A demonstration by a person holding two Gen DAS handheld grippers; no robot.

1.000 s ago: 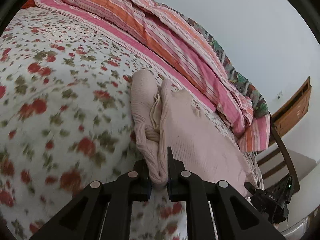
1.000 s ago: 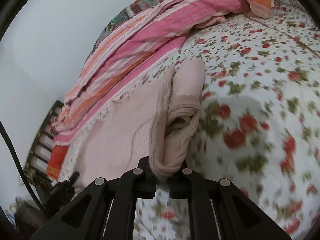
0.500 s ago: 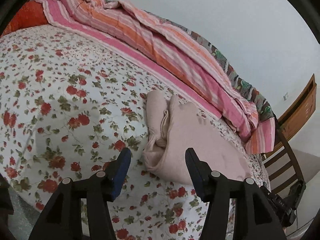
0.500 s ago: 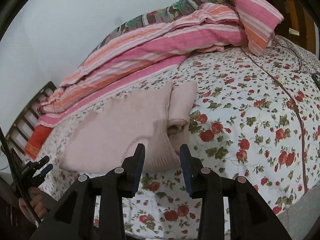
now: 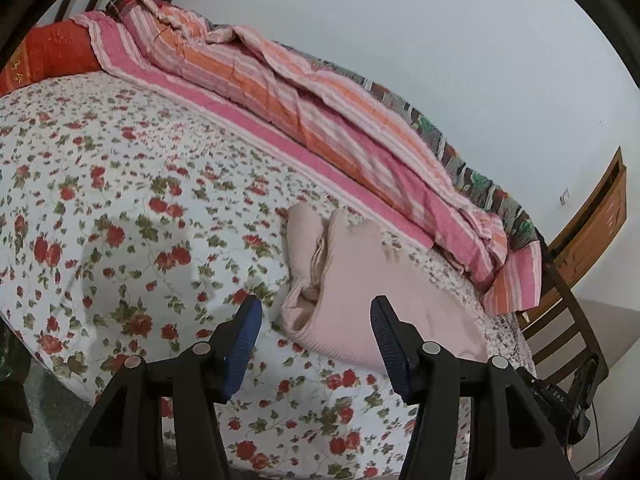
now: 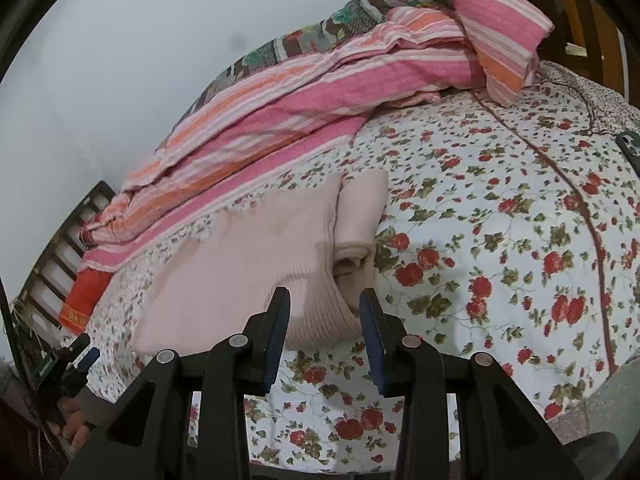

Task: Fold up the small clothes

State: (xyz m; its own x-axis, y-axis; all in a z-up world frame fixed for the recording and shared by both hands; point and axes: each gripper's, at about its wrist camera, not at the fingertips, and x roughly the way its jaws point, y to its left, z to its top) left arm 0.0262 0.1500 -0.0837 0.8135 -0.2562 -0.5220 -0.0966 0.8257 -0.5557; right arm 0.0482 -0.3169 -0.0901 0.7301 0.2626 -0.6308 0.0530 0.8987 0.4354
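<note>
A pale pink knitted garment (image 5: 352,280) lies folded on the flowered bedsheet (image 5: 120,208), with a rolled sleeve along its left edge. My left gripper (image 5: 316,316) hovers open above and in front of the garment's near corner, nothing between its blue pads. In the right wrist view the same garment (image 6: 256,256) lies flat, its rolled edge on the right. My right gripper (image 6: 324,308) is open too, raised just short of the near hem, and holds nothing. The other gripper (image 6: 64,364) shows at the lower left, in a hand.
A bunched pink and orange striped blanket (image 5: 320,120) runs along the wall side of the bed. A wooden chair (image 5: 560,304) stands past the bed's right end. A red pillow (image 5: 52,52) lies by the headboard. A dark phone (image 6: 630,148) rests on the sheet at the right.
Both grippers let go of the pink garment's near hem, opened, and pulled back and up. The garment now lies flat on the sheet.
</note>
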